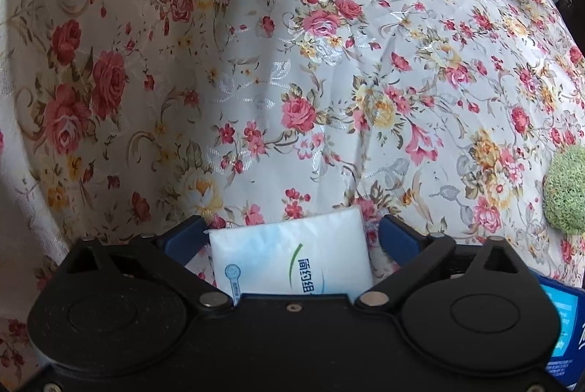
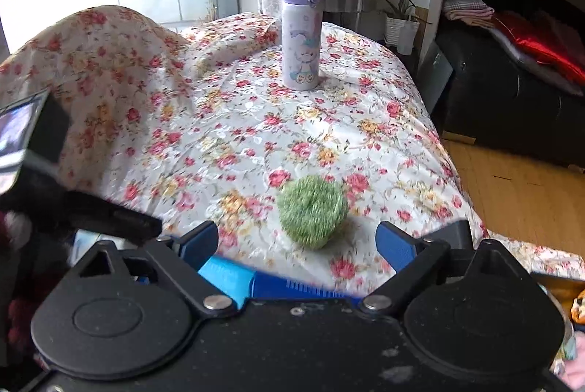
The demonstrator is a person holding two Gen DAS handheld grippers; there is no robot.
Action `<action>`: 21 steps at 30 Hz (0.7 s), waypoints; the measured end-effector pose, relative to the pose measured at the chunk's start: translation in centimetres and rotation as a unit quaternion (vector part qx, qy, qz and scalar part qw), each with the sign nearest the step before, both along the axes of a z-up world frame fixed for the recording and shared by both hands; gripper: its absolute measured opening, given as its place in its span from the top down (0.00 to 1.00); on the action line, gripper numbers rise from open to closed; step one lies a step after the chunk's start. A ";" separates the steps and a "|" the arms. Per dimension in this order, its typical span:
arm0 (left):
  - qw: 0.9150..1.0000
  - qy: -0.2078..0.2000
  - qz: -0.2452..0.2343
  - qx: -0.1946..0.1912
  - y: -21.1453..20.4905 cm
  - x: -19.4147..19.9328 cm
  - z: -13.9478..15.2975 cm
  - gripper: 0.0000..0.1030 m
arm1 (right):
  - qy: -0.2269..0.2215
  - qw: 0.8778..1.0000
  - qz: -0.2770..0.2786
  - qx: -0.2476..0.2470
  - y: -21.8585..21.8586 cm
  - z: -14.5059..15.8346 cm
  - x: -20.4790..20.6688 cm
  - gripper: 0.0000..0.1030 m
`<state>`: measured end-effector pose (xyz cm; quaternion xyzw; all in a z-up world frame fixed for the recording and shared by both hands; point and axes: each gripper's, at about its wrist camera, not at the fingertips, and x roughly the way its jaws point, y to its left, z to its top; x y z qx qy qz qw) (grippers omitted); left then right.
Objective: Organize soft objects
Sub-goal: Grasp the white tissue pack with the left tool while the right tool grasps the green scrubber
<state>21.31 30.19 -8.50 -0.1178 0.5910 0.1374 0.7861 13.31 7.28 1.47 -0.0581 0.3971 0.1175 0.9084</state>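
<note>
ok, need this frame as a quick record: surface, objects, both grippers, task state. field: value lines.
surface: floral cloth over a table
tissue pack: white, lying on the cloth between the left gripper fingers, gaps on both sides
green ball: fuzzy, on the cloth just ahead of the right gripper, not touched
blue pack: flat under the right gripper, partly hidden
bottle: lilac, upright, lid on, far end
left gripper: open
right gripper: open
task state: ball not yet gripped

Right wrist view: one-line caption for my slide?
Open right gripper approaches a fuzzy green ball on the floral cloth, purple bottle behind.
</note>
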 end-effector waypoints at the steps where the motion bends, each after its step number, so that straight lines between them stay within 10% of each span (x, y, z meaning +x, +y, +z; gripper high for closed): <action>1: 1.000 0.000 0.001 0.001 0.0 0.0 0.0 0.05 | 0.000 1.000 -0.002 -0.002 0.2 -0.2 0.6 0.10; 21: 1.000 -0.020 0.004 0.007 0.0 0.2 0.0 0.03 | 0.082 0.993 -0.081 -0.001 0.9 -6.7 8.1 0.40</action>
